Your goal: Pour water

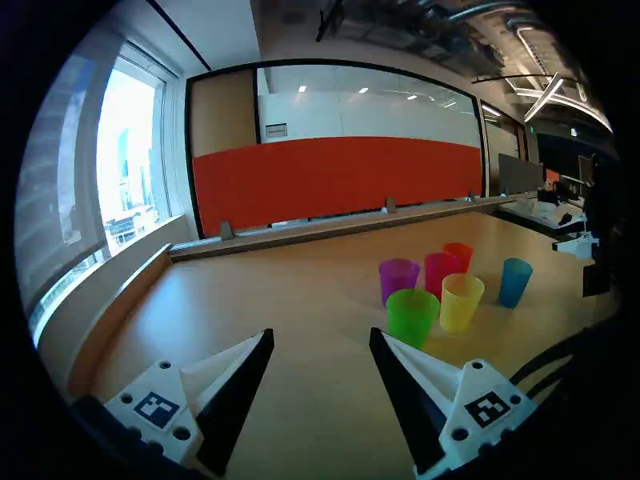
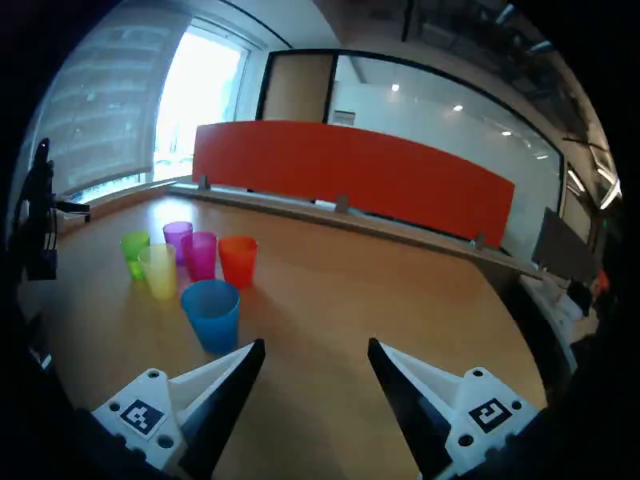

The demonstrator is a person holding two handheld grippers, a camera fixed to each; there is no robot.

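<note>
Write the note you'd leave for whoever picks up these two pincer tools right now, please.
Left gripper: open, empty, over the wooden table; green cup nearest.
Right gripper: open, empty; blue cup nearest.
Six cups stand upright, clustered: also yellow cup, purple cup, pink cup, red cup.
Done: nothing yet, no cup held. Which cups hold water, I cannot tell.
Left: probably grasp a cup and pour into another.

Wooden table (image 1: 264, 304) with six coloured cups (image 1: 462, 300)
</note>
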